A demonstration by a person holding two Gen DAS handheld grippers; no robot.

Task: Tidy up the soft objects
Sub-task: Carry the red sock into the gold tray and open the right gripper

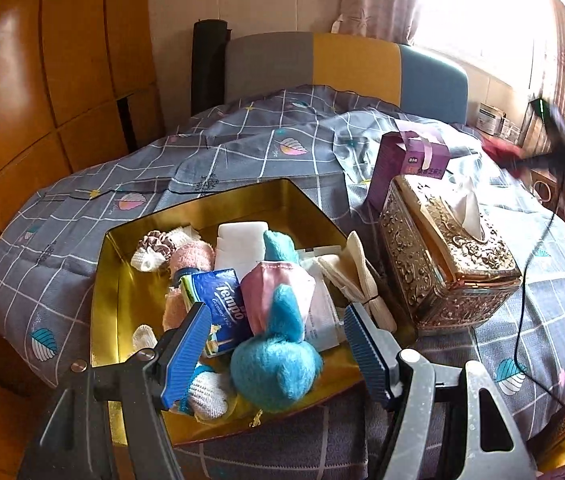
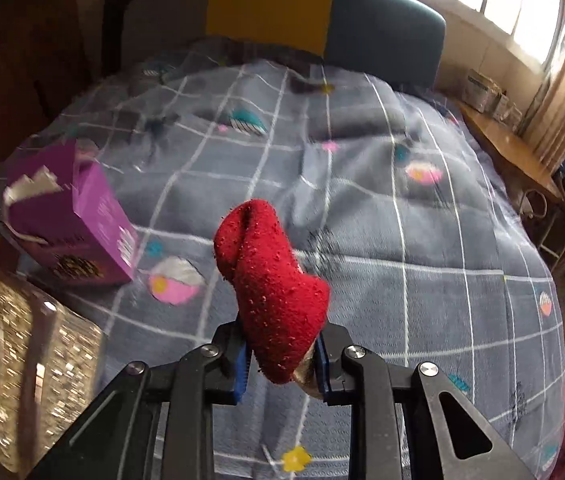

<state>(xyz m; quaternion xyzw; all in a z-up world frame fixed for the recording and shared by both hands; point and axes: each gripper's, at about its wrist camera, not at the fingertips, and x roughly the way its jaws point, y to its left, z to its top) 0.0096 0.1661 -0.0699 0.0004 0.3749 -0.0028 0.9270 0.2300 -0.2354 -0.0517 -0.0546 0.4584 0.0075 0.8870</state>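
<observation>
Where legible, tissue pack (image 1: 218, 304) reads "Tempo"

You can read "Tempo" in white letters on the blue tissue pack (image 1: 218, 300) lying in the gold tin (image 1: 122, 280), with a smaller line under it that looks like "Germany 1929", though you can't be sure of it. The purple box (image 1: 406, 164) behind the ornate tissue box carries a white label and some characters, too small and blurred for you to make out in either wrist view.
</observation>
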